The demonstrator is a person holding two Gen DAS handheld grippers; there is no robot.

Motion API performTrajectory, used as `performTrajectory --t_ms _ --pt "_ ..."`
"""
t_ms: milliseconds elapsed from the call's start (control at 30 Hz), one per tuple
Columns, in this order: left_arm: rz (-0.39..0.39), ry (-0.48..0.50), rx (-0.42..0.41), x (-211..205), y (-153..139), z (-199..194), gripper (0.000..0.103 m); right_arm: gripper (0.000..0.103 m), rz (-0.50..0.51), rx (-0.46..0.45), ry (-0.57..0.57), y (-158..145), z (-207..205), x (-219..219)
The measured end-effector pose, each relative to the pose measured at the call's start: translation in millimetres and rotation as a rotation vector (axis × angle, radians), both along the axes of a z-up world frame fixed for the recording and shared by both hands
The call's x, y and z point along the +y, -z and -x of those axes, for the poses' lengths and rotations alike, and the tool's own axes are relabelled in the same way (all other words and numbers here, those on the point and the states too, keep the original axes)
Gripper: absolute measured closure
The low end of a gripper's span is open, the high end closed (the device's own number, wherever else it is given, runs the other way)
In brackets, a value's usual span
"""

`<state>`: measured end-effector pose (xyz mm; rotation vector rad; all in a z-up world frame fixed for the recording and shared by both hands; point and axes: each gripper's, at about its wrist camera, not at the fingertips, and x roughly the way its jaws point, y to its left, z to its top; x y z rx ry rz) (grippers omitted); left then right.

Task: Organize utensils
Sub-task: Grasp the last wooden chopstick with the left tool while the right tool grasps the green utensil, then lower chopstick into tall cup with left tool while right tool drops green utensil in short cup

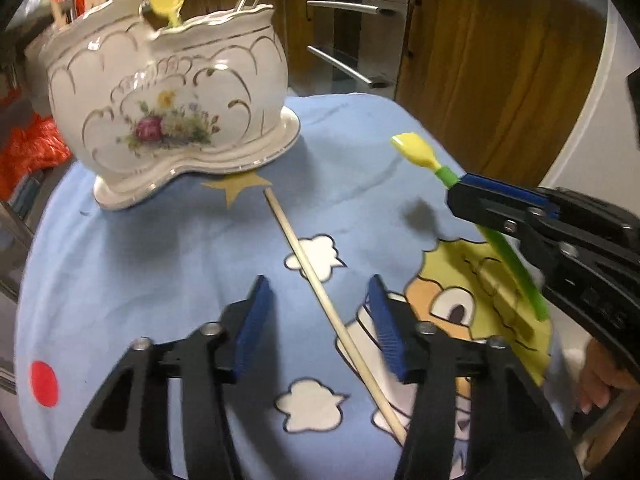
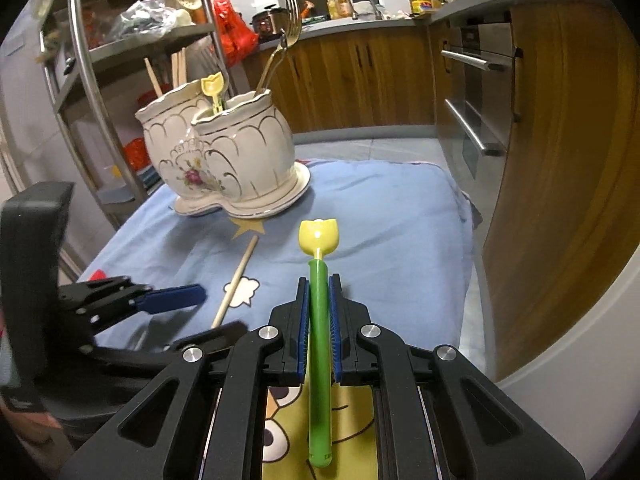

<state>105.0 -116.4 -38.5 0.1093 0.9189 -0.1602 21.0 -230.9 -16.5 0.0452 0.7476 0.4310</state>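
The right gripper [image 2: 319, 292] has its jaws clamped on the green handle of a tulip spoon [image 2: 319, 236], yellow head pointing forward and lifted clear of the bench [image 2: 400, 208]. That looks like the carrying step: the spoon is up but not yet in the holder [image 2: 224, 148], the white flowered pot standing at the far end of the bench. To my eye the next move calls for tipping the spoon upright and lowering it handle-first into one of the two cups; a matching yellow spoon [image 2: 212, 86] already stands there with forks [image 2: 286, 36] and chopsticks [image 2: 178, 66].

The left gripper [image 1: 320, 320] hangs low with its jaws wide open either side of a single chopstick [image 1: 332, 312] lying loose on the cloth, gripping nothing yet.

The bench wears a soft blue cartoon cloth [image 1: 160, 248] with clouds and a star. Around it is a kitchen: wooden cabinets, an oven with steel handles, a metal rack with bags.
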Motion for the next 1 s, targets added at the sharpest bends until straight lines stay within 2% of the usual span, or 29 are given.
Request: performTrajectory --t_ms 33,133,433,700,1000 --pt "-0.006 0.004 -0.003 -1.6 -0.2 -1.3 0.082 0.093 0.001 -0.003 -0.007 -0.3 1.1 1.1" --pt "-0.03 0.02 0.007 -5.1 -0.9 -5.7 0.098 0.093 0.006 -0.009 -0.02 -0.7 3.9 3.3" --pt "-0.056 0.077 0.021 19.2 -15.5 3.4 0.098 0.093 -0.006 -0.025 -0.051 -4.2 8.2 5.4" --pt "-0.039 0.075 0.064 27.5 -4.9 1.6 0.098 0.093 0.011 -0.026 -0.061 -2.2 10.2 12.6" --pt "-0.033 0.105 0.013 32.0 -3.9 8.0 0.098 0.093 0.0 -0.075 -0.058 -8.3 14.1 15.0"
